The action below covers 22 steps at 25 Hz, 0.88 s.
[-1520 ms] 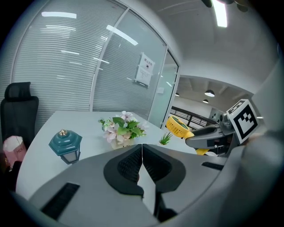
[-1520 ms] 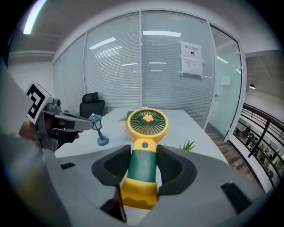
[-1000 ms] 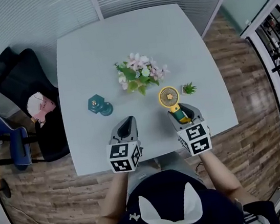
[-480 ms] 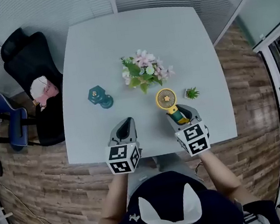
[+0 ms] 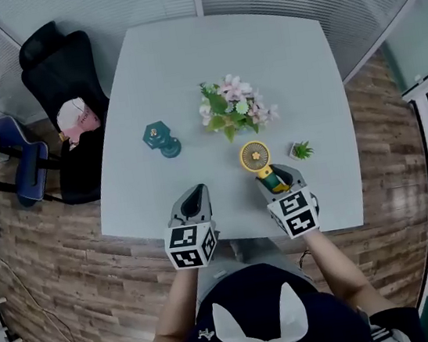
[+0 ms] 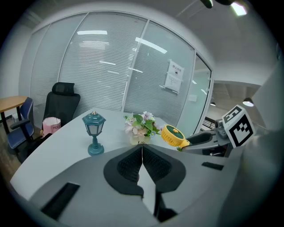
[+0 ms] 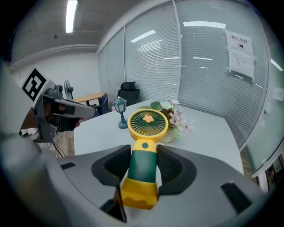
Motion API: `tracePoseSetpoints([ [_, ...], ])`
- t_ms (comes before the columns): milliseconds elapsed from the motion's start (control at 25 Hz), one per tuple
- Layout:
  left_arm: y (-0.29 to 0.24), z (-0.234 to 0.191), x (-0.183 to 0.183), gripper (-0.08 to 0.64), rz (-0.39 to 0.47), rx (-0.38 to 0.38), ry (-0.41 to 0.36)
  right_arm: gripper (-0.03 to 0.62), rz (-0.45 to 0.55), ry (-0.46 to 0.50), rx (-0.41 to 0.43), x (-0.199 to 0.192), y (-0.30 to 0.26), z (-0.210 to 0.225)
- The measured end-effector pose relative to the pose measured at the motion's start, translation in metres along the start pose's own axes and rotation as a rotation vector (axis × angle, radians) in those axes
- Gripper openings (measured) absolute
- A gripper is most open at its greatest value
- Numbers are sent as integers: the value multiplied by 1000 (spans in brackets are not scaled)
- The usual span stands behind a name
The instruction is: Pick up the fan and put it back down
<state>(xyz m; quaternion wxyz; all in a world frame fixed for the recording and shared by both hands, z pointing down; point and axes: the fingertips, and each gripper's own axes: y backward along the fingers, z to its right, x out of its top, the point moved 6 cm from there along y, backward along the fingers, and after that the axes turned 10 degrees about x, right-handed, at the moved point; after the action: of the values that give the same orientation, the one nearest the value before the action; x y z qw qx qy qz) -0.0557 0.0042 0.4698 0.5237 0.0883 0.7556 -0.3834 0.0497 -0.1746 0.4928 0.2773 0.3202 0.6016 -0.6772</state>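
Grey right gripper (image 7: 143,165): clenched on the fan's green handle, one pad on each side, with the yellow base nearest the camera.
Left gripper (image 6: 142,155): jaws pressed together with nothing between them; it hovers over the near edge of the bench (image 5: 184,68), beside the right gripper.
Fan (image 7: 147,122): round yellow head tilted away from the person; carried over the front right part of the bench, apparently clear of its top.
Handling (judged): small plastic body, likely light and stiff. The smooth handle may swivel under the heavier head, and the grille looks easy to dent. Mid-handle is the place to hold.
Small potted plant (image 5: 301,150): just right of the fan's head.
Flowers (image 5: 235,108): beyond the fan, mid-bench.
Lantern (image 5: 161,140): teal, left of the flowers, well apart from the fan.
Office chair (image 5: 57,70): black, off the far left corner.
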Motion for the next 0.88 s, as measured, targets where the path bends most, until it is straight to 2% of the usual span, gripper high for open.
tracePoseSetpoints([
  [280, 7, 0, -1, 21, 14, 45, 12, 190, -41, 21, 66, -11, -14, -8],
  [560, 16, -8, -4, 23, 9, 86, 11, 190, -69, 31, 90, -23, -27, -11],
  [880, 19, -5, -4, 21, 14, 98, 7, 189, -103, 29, 102, -39, -41, -8],
])
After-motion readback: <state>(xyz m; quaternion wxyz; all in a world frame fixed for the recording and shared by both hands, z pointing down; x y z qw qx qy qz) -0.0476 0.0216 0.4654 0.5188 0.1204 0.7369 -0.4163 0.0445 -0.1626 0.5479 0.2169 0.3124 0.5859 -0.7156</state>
